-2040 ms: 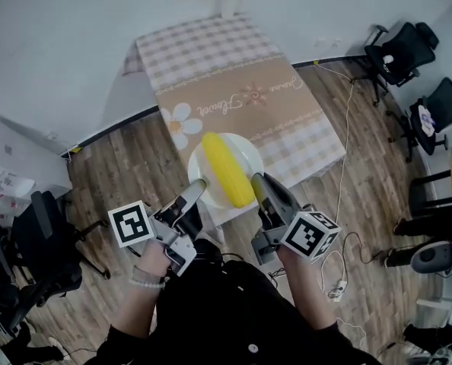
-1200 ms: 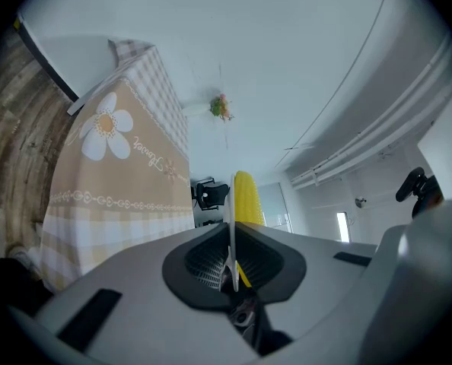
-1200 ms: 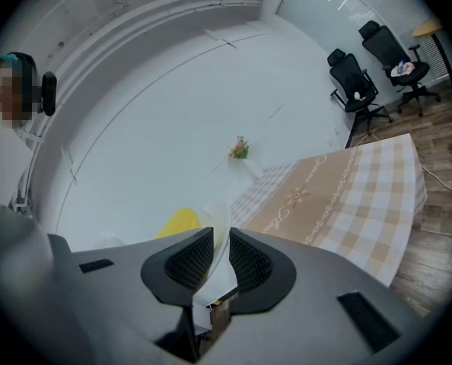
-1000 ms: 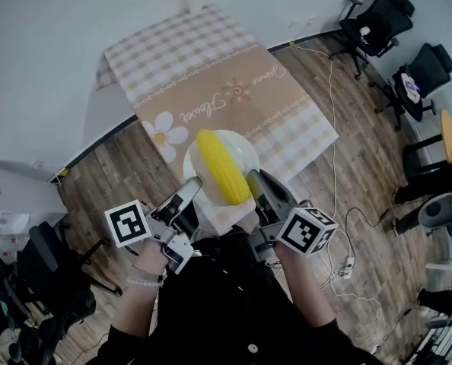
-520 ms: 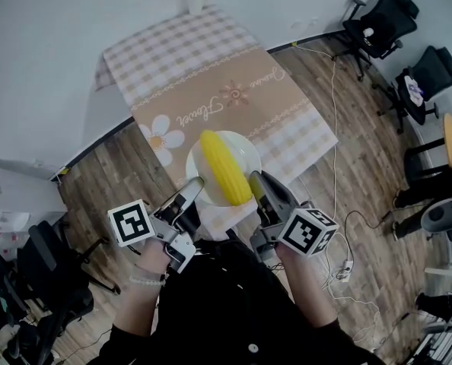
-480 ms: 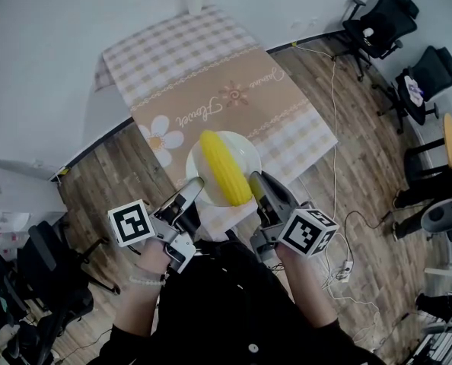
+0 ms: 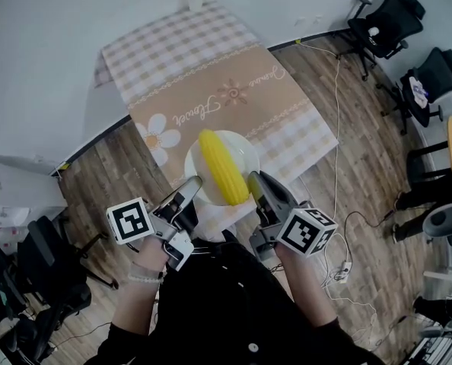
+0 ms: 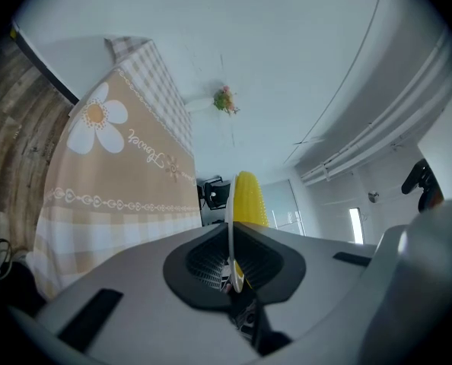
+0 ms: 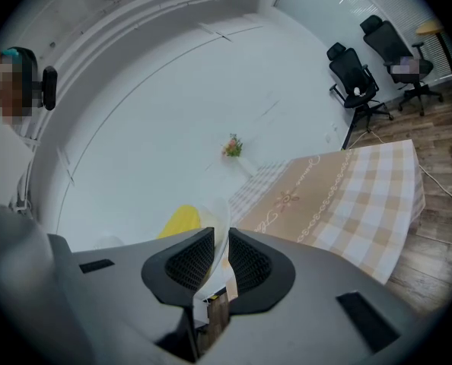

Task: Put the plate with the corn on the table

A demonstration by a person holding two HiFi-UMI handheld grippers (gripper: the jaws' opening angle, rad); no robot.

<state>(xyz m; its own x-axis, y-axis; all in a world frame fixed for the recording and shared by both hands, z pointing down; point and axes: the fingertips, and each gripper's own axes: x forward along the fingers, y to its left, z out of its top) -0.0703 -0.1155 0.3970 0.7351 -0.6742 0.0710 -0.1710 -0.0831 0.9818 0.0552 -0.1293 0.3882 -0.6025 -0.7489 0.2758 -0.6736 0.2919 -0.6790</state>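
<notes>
Plate and corn sit over the near edge of the table, held level between two claws; whether the plate touches the checked cloth I cannot tell. The left gripper is clamped on the rim at one side and the right gripper pinches the rim opposite. The corn lies lengthwise across the plate, between them.

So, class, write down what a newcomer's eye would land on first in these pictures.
The bright yellow corn cob on the round white plate sits at the centre of the head view, the plate's rim pinched by the left gripper and right gripper. Behind it stands the beige checked, daisy-printed table, with black office chairs at upper right.
</notes>
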